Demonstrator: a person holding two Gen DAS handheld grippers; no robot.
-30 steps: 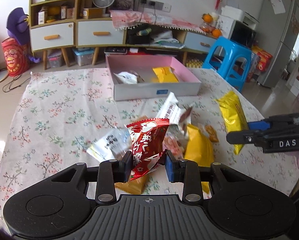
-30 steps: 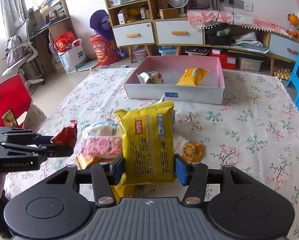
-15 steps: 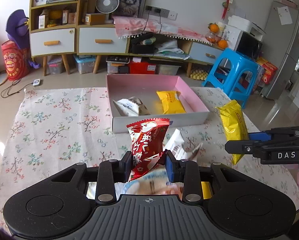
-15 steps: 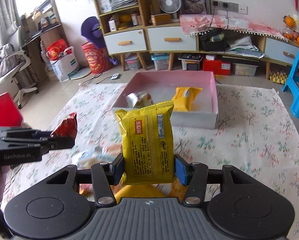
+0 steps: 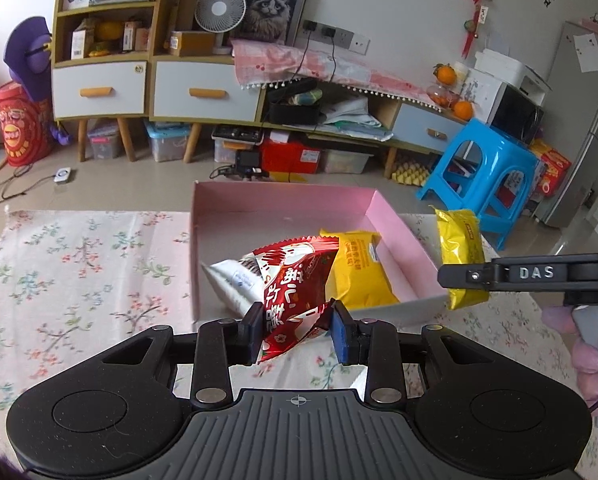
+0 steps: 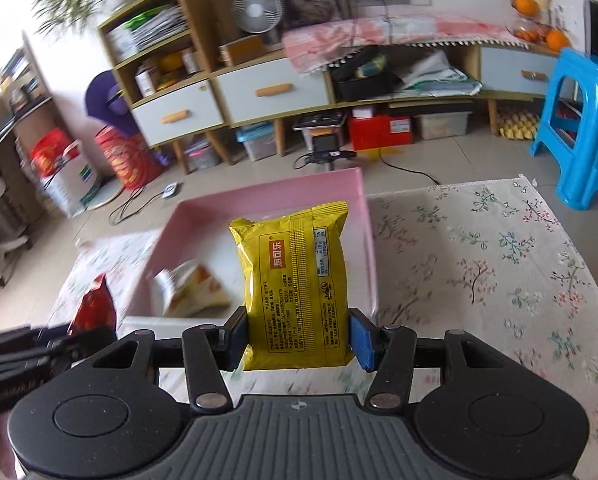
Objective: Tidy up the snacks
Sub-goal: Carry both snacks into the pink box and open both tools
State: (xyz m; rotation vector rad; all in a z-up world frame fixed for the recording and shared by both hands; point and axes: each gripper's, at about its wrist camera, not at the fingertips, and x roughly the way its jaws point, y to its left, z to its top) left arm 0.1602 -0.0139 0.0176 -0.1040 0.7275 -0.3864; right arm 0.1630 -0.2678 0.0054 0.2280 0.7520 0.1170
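Box [image 5: 399,232]: 1, pink, rectangular; 2 packs inside.
L hand-held gripper [image 5: 295,334]: clamps crinkly red pack [image 5: 295,280].
R hand-held gripper [image 6: 297,338]: clamps yellow pack [image 6: 295,280].

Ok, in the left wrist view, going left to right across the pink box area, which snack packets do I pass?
White packet → red packet held in the left gripper → yellow packet in the box → yellow packet held in the right gripper.
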